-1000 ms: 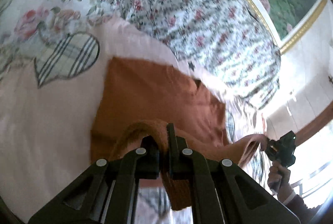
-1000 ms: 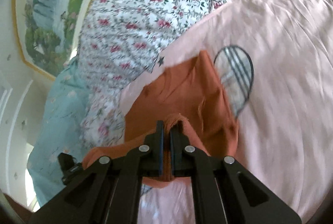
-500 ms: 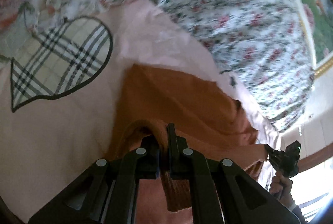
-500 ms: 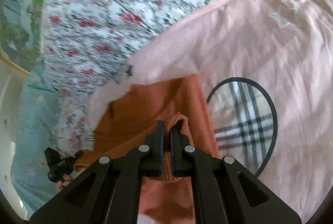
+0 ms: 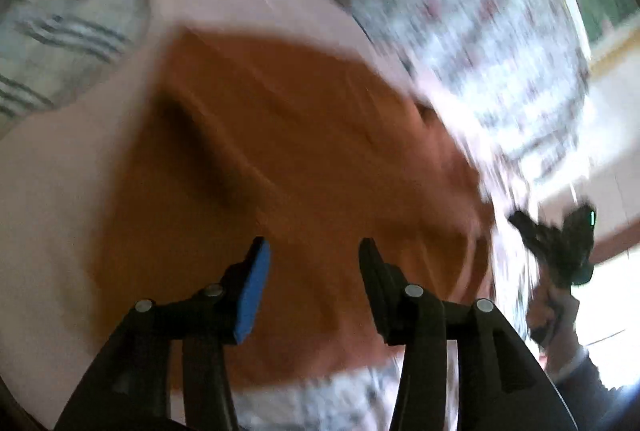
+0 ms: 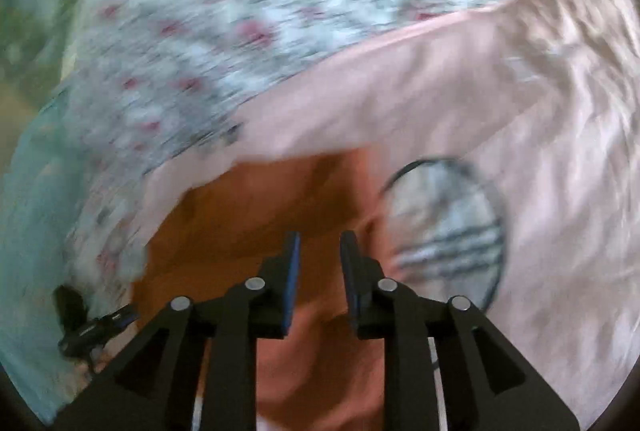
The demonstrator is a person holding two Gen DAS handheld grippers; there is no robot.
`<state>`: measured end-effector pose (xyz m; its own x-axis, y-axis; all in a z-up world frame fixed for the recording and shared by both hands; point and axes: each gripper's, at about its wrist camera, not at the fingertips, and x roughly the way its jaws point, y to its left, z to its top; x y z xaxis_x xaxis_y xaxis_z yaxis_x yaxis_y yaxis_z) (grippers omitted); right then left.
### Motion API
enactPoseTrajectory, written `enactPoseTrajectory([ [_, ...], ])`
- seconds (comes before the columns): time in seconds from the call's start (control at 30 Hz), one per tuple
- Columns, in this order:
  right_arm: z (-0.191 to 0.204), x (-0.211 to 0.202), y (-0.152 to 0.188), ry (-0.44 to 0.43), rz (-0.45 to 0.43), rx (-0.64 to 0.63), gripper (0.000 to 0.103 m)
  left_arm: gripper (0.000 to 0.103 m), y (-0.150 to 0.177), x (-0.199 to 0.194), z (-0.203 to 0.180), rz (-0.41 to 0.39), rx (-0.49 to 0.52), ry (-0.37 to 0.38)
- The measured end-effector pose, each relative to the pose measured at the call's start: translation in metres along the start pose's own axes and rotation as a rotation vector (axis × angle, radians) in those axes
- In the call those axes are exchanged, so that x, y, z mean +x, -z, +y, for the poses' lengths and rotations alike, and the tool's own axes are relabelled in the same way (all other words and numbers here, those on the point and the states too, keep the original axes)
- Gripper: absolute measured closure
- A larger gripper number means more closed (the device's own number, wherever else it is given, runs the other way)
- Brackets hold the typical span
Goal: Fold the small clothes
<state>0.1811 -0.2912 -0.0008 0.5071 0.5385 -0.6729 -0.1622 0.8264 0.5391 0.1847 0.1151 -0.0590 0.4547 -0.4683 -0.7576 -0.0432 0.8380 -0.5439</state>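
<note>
Left wrist view: left tongs (image 5: 312, 251) and right tongs (image 6: 319, 245), just opening, hold nothing above the soft, light orange garment (image 5: 288, 159) on the bed (image 5: 48, 199); grasp its edge corners.

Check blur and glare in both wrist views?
Left wrist: heavy motion smear over the orange garment and floral quilt; window glare blows out the lower right. Right wrist: quilt and pink sheet streaked, no glare. Each tool's fingers stay sharp.

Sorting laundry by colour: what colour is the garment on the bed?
Rust orange garment, clearest in the left wrist view.
</note>
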Motion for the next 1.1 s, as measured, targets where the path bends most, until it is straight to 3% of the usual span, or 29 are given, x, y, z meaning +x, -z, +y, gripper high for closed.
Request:
enactPoseTrajectory([
  [0.03, 0.017, 0.021, 0.016, -0.024, 0.124, -0.081, 0.079, 0.057, 0.009, 0.013, -0.009, 0.054, 0.025, 0.011],
  [0.07, 0.027, 0.035, 0.026, -0.024, 0.193, -0.134, 0.079, 0.057, 0.017, 0.029, -0.02, 0.108, 0.067, -0.002],
  [0.13, 0.048, 0.071, 0.05, -0.017, 0.343, -0.293, 0.079, 0.057, 0.023, 0.049, -0.033, 0.147, 0.151, -0.078],
  [0.2, 0.054, 0.09, 0.052, 0.016, 0.373, -0.366, 0.079, 0.057, 0.012, 0.057, -0.035, 0.149, 0.186, -0.094],
  [0.3, 0.042, 0.105, 0.017, 0.055, 0.317, -0.332, 0.082, 0.069, -0.023, 0.058, -0.02, 0.132, 0.176, -0.093],
  [0.37, 0.027, 0.108, -0.016, 0.105, 0.244, -0.272, 0.085, 0.086, -0.056, 0.06, -0.003, 0.111, 0.146, -0.121],
  [0.43, 0.007, 0.104, -0.055, 0.166, 0.127, -0.174, 0.085, 0.086, -0.088, 0.059, 0.014, 0.071, 0.096, -0.126],
  [0.5, -0.011, 0.093, -0.082, 0.18, 0.039, -0.067, 0.085, 0.085, -0.114, 0.053, 0.024, 0.004, 0.07, -0.204],
  [0.53, -0.02, 0.088, -0.094, 0.206, -0.003, -0.018, 0.084, 0.08, -0.125, 0.049, 0.029, -0.029, 0.047, -0.24],
  [0.57, -0.025, 0.085, -0.101, 0.215, -0.019, 0.012, 0.084, 0.075, -0.137, 0.044, 0.037, -0.064, 0.011, -0.25],
  [0.67, -0.033, 0.07, -0.108, 0.196, -0.052, 0.075, 0.084, 0.072, -0.152, 0.03, 0.052, -0.13, -0.092, -0.26],
  [0.83, -0.017, 0.035, -0.082, 0.146, -0.076, 0.032, 0.082, 0.055, -0.128, -0.002, 0.055, -0.19, -0.142, -0.261],
  [1.1, 0.011, 0.02, 0.018, 0.08, 0.047, 0.005, 0.082, 0.055, -0.022, -0.014, 0.031, -0.119, -0.147, -0.177],
])
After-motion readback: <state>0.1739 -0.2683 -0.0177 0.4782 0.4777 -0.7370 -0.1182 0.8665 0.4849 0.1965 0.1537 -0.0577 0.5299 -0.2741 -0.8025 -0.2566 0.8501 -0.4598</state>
